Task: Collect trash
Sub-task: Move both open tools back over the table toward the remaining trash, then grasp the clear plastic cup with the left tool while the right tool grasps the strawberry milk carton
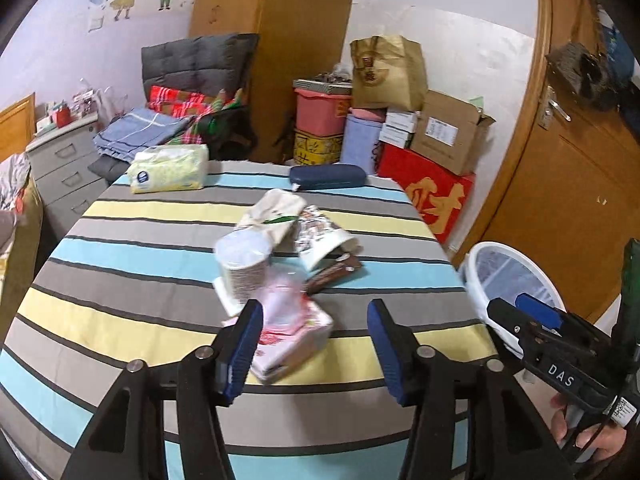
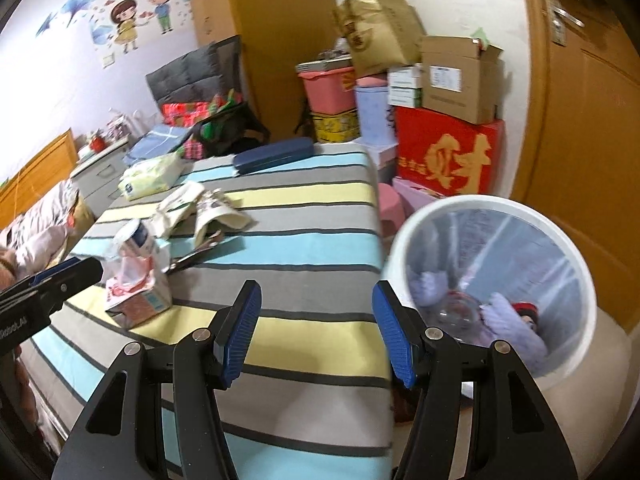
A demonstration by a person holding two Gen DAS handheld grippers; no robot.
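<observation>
Left claw [image 1: 316, 344] hangs released, nothing between its pads. The pink tissue pack [image 1: 294, 338] lies just ahead, toward its left finger, long side slanting across the stripes. Right claw [image 2: 316, 330], also released and empty, is farther off, beside the bin [image 2: 496, 204].

Black tool [image 1: 316, 350], ribbed blue pads [image 1: 244, 354], silver screws

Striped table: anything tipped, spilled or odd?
Yes. A printed paper cup lies on its side mid-table, mouth toward the camera, beside a cloth pouch and a brown wrapper. The pink tissue pack looks crumpled. No spill visible.
</observation>
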